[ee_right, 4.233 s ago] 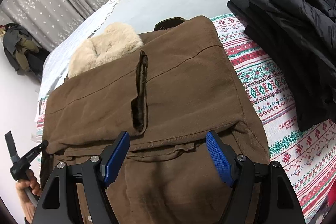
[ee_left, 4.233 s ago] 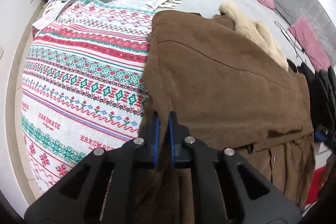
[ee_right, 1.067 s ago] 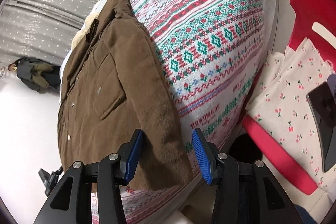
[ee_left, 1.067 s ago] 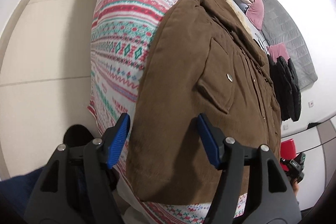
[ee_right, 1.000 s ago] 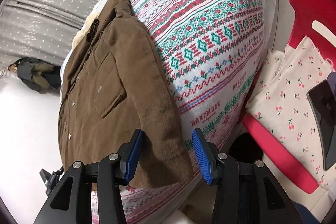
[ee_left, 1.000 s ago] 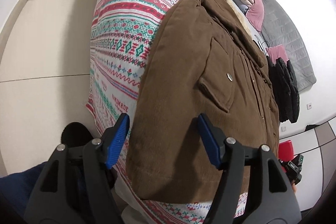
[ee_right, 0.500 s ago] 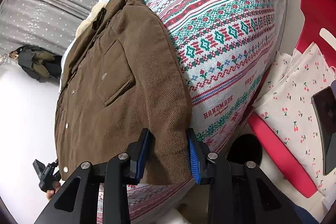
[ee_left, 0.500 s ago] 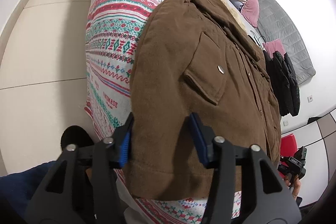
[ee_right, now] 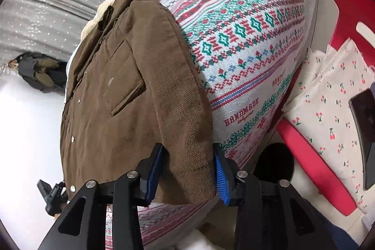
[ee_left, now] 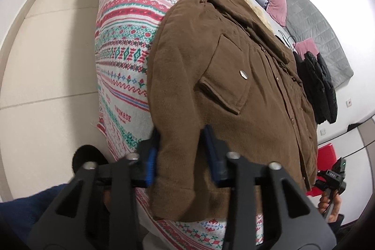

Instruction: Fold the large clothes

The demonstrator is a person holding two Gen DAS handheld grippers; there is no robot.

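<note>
Patterned blanket point(ee_left: 126, 43), black jackets point(ee_left: 321, 86), pink pillow point(ee_left: 277, 1), cherry-print cloth point(ee_right: 328, 109)

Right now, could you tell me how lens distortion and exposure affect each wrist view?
Left wrist view: fisheye curves the floor and patterned blanket; upper-right wall overexposed. Right wrist view: same curvature; left wall blown out white, brown jacket stays sharp.

L gripper point(ee_left: 180, 154) closing on jacket point(ee_left: 222, 86) hem | R gripper point(ee_right: 188, 168) narrowed – grips hem

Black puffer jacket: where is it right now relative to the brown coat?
In the left wrist view, the black puffer jacket lies on the bed right of the brown corduroy coat, just below the pink pillow.
</note>
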